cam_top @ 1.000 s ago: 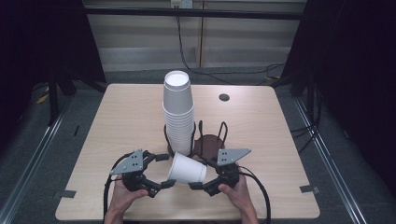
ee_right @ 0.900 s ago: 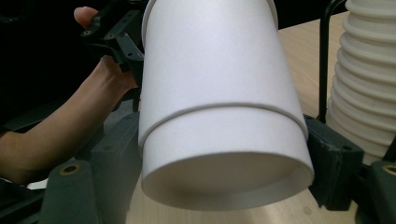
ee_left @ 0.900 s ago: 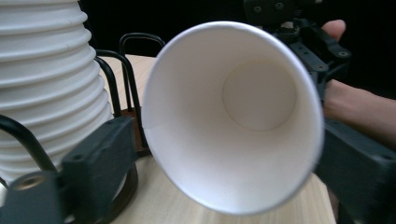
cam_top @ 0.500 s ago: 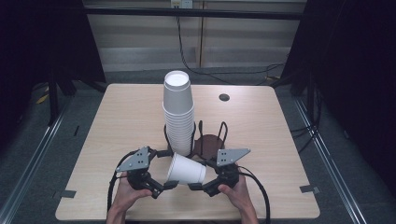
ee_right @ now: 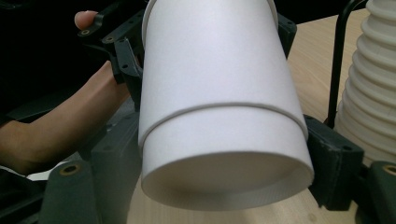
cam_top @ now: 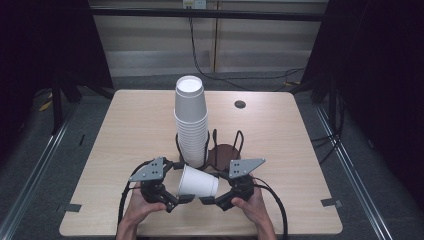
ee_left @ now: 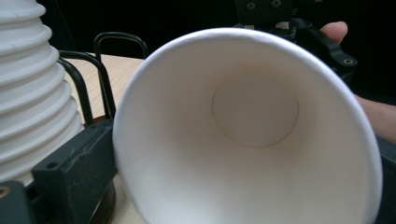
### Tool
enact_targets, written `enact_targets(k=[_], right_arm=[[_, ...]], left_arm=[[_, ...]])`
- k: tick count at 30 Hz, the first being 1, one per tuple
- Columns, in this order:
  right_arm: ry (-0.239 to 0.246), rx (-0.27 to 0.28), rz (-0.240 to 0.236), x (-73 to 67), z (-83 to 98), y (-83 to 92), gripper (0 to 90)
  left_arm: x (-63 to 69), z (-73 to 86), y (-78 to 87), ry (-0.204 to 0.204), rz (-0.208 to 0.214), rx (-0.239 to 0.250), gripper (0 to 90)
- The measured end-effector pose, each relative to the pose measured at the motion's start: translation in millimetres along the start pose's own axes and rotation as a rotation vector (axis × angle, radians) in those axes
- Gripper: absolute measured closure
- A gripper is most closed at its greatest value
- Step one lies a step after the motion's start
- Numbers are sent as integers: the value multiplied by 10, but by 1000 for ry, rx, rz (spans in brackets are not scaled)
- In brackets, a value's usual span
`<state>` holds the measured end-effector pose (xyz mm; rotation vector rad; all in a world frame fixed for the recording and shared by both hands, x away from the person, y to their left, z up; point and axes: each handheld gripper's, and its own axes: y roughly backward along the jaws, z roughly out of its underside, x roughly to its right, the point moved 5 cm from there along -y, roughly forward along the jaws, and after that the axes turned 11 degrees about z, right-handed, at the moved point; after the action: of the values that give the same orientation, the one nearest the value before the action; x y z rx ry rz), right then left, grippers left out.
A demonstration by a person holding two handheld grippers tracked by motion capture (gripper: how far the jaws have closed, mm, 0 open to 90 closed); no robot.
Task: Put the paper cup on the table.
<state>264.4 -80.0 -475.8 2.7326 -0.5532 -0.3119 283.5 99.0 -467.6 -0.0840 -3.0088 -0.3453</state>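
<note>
Fingers on the right gripper (cam_top: 209,201) clamp the base of the paper cup (cam_top: 198,181), lying sideways above the counter (cam_top: 130,120) just before the cup stack (cam_top: 191,122). Left gripper (cam_top: 184,199) just opened, pads off the rim. Handover done; next, right carries alone.

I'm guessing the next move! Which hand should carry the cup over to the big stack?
Right, probably. The right gripper is clamped on the paper cup at its base. The left gripper has just been opening its jaws, with the cup's rim between them but not pinched, so it has let go.
</note>
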Motion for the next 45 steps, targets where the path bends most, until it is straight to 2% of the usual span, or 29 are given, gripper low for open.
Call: enact_targets(k=[2,14,21,24,25,26,30,32,33,35,38,42,43,45], right_arm=[[2,0,1,1,2,-3,234],[10,-2,3,3,-4,-8,233],[10,8,-2,9,-3,12,210],[5,10,-5,8,14,13,206],[7,14,3,7,25,18,192],[7,14,3,7,25,18,192],[1,38,41,32,39,69,134],[-4,58,70,43,42,101,130],[-4,58,70,43,42,101,130],[-2,76,116,64,53,142,130],[-3,87,134,82,58,160,130],[-9,125,185,99,69,216,129],[-9,125,185,99,69,216,129],[-17,132,217,119,73,235,129]], left_arm=[[-2,1,-9,5,20,11,19],[-17,-6,-4,30,45,26,27],[12,-37,37,36,71,46,83],[25,-46,34,39,70,26,92],[38,-71,32,29,49,3,93],[38,-71,32,29,49,3,93],[51,-127,65,7,31,-7,94],[41,-118,91,12,18,-16,94],[41,-118,91,12,18,-16,93],[24,-106,136,19,3,-15,94],[7,-100,166,23,-14,-26,94],[-10,-95,219,28,-30,-28,94],[-15,-93,233,31,-39,-33,94],[-29,-87,258,37,-55,-43,94]])
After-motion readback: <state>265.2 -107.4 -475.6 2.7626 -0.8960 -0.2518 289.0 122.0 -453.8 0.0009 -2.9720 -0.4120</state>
